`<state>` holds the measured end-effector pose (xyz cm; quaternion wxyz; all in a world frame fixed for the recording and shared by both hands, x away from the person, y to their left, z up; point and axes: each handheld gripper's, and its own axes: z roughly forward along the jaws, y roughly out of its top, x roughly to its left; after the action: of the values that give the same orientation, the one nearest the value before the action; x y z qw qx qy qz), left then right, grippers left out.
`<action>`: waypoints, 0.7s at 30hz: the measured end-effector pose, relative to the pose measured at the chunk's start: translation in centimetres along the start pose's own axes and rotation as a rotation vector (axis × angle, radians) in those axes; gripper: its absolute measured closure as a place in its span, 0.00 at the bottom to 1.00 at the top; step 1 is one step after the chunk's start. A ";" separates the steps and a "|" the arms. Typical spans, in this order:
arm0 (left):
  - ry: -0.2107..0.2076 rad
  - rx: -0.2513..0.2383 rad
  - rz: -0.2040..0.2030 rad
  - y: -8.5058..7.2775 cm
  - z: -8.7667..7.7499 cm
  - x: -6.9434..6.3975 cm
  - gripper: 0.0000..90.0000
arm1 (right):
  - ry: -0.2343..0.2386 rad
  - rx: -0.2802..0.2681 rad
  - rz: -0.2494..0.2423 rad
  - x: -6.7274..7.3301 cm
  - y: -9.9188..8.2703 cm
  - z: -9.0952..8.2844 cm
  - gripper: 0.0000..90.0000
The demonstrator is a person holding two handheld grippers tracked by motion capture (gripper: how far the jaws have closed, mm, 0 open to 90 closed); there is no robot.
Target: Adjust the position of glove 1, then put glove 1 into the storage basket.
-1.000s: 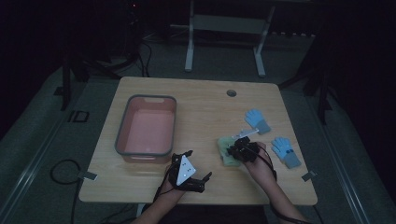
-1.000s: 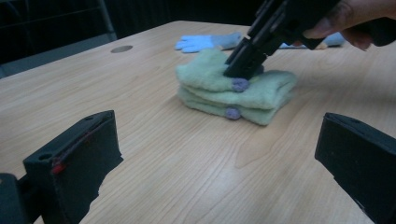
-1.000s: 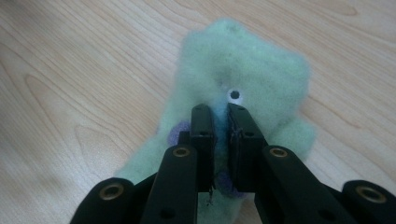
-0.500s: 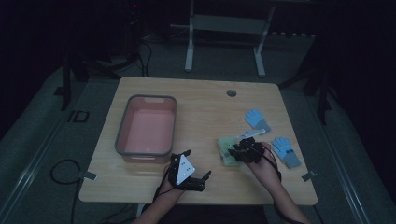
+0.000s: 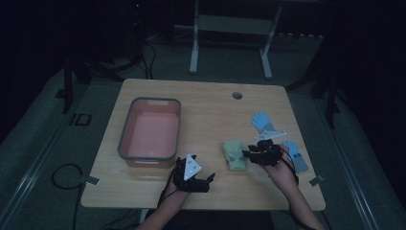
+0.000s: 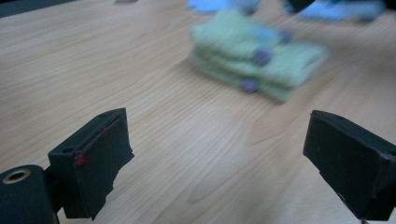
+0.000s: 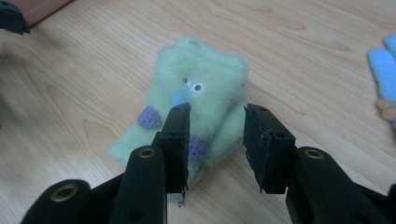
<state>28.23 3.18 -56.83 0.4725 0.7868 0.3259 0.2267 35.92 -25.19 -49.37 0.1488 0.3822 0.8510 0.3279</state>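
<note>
On the wooden table (image 5: 206,103) in the high view, a folded green fuzzy glove (image 5: 234,154) lies right of centre, just left of the right gripper (image 5: 250,154), which points at it; two blue gloves (image 5: 262,121) lie farther right, and a pink bin (image 5: 151,134) with a grey rim stands to the left. The left gripper (image 5: 205,179) rests near the table's near edge, well apart from the glove. In the left gripper view, its jaws stand wide apart over bare wood, having just closed a little, with the glove (image 6: 254,53) blurred beyond them. In the right gripper view, the jaws hang partly spread just above the glove (image 7: 196,107), pinching nothing; they have just been opening, with nothing between them. The folding step looks finished, and the likely next move is lifting the glove into the bin, which calls for a fresh grip across the whole stack. Compared with a second ago, the right gripper has let go and drawn back slightly to the right.
</note>
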 end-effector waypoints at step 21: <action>-0.279 0.027 0.266 4.6 2.6 -1.1 0.26 | 0.129 -0.063 -0.026 -3.3 3.1 -0.1 0.59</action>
<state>30.53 -0.73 -53.97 0.4683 0.8531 0.1536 0.1713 39.74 -26.17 -47.17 0.1098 0.3442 0.8529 0.3768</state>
